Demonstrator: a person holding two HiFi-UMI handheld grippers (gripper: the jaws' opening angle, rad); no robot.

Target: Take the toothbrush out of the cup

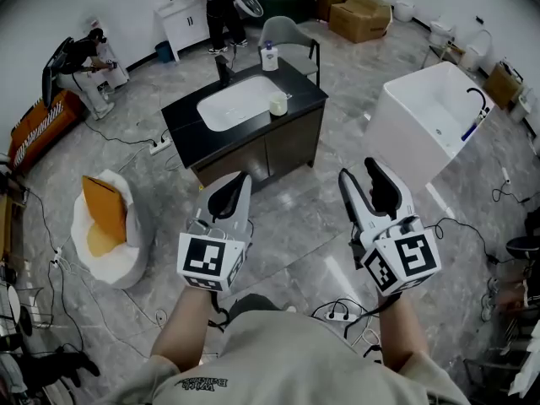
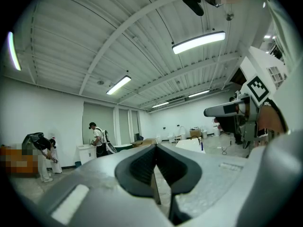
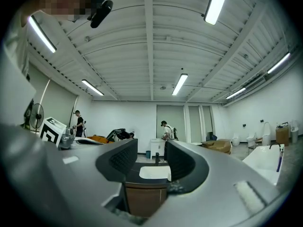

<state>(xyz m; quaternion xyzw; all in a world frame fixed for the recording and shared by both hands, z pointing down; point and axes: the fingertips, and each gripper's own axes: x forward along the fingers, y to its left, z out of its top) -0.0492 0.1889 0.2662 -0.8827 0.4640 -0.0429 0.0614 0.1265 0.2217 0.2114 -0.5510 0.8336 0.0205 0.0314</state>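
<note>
- We hold the left gripper clenched shut, with nothing in it.
- Our right gripper is released, jaws apart and empty.
- We see the cup on the black vanity, right of the basin and well apart from both grippers.
- The toothbrush is too small for us to tell.

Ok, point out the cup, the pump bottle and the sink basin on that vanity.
cup [image 1: 278, 105]: head view, on its side wall.
pump bottle [image 1: 269, 58]: head view, on its body.
sink basin [image 1: 232, 104]: head view, on the bare white bowl.
</note>
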